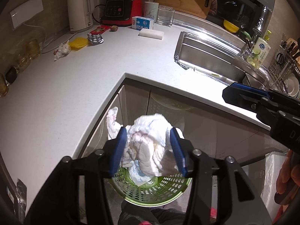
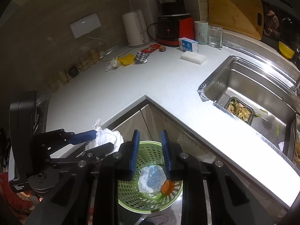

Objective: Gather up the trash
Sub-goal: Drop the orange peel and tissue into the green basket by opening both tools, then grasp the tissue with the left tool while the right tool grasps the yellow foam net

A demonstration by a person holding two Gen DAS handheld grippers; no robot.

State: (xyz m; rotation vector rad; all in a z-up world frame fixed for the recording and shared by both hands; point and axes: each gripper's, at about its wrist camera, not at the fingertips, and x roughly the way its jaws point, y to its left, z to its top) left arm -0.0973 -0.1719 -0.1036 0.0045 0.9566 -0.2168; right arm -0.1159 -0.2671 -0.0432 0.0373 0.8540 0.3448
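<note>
Your left gripper (image 1: 149, 148): jaws clamped on a crumpled tissue (image 1: 150, 144), held above the green bin (image 2: 150, 180).
Your right gripper (image 2: 150, 153): jaws parted, holding nothing, over the same bin.
Bin: holds a blue-white wrapper (image 2: 152, 181) and an orange scrap (image 2: 166, 186).
Counter (image 1: 84, 78): second tissue (image 1: 62, 49), yellow piece (image 1: 78, 42), foil packet (image 1: 95, 38) near the kettle (image 1: 79, 9).

Home kitchen (sink (image 2: 262, 86), kettle (image 1: 79, 9), worktop (image 1: 93, 71))
</note>
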